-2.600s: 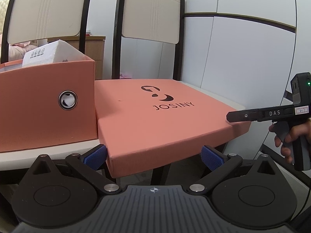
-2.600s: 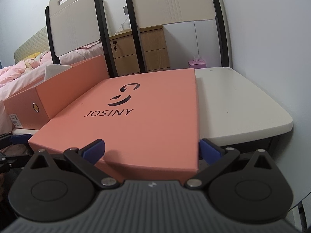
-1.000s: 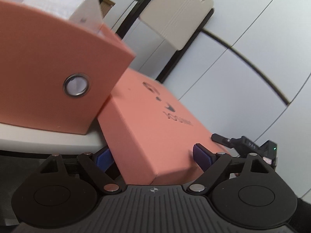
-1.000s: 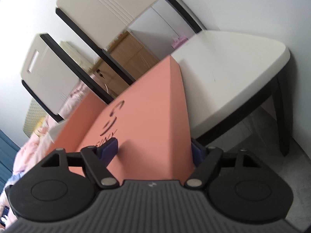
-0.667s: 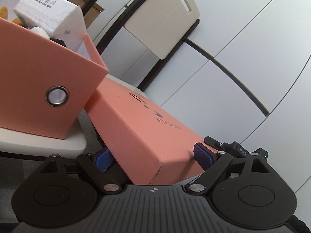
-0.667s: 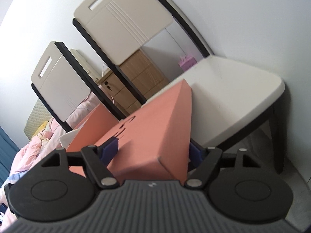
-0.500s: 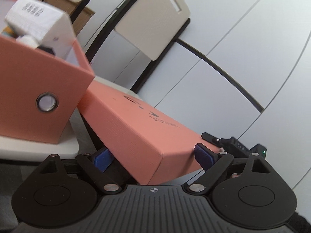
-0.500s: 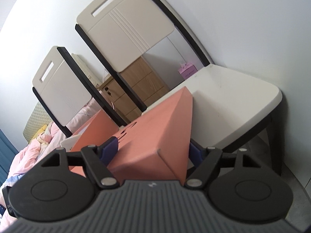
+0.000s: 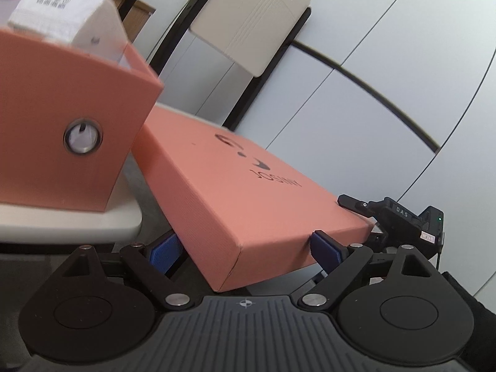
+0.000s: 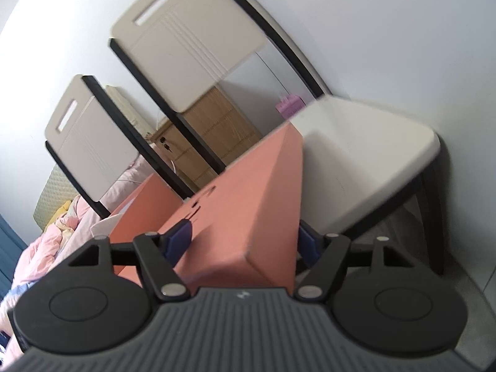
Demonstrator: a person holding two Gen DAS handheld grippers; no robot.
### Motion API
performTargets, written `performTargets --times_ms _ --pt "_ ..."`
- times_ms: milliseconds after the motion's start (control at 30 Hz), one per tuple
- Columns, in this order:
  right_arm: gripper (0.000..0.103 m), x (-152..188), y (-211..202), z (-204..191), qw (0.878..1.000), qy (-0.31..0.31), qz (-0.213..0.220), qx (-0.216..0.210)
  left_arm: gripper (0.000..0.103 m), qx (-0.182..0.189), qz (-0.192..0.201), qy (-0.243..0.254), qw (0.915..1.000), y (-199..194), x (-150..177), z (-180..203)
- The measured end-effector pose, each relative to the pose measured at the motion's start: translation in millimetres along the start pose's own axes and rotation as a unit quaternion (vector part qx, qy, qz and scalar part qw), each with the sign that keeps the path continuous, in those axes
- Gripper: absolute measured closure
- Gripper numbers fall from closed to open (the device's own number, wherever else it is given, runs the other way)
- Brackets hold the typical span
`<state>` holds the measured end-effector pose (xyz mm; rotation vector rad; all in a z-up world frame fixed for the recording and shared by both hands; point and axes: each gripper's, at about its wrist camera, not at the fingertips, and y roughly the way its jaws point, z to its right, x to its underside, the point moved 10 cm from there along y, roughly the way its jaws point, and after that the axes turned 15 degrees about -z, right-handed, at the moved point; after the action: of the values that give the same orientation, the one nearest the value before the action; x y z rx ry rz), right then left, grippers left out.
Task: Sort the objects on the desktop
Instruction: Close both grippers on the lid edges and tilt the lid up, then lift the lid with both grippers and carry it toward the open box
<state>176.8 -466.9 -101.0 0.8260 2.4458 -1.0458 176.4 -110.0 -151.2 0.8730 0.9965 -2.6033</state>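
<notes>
A flat salmon-pink lid marked JOSINY (image 9: pixel 248 192) is held tilted off the chair seats, one corner between each gripper's fingers. My left gripper (image 9: pixel 245 248) is shut on its near corner. My right gripper (image 10: pixel 245 241) is shut on the lid's (image 10: pixel 248 204) other near corner; it shows at the right of the left wrist view (image 9: pixel 400 220). The open pink box (image 9: pixel 62 117) stands on the left seat with a white tissue pack (image 9: pixel 68 18) sticking out of it.
Two cream chairs with black frames stand side by side; the right seat (image 10: pixel 365 155) is bare. A wooden drawer cabinet (image 10: pixel 210 130) and a bed with pink bedding (image 10: pixel 46 241) lie behind. A white wall is to the right.
Both grippers have closed on the lid's corners and lifted it off the right seat. It has tilted and moved toward the open box.
</notes>
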Motion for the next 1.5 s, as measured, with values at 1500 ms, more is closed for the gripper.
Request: performTargets --times_ms 1500 --pt "0.033 14 44 17 0.998 0.027 -0.056 -0.011 0.025 0.028 0.011 -0.087 0.9957 3 1 -45"
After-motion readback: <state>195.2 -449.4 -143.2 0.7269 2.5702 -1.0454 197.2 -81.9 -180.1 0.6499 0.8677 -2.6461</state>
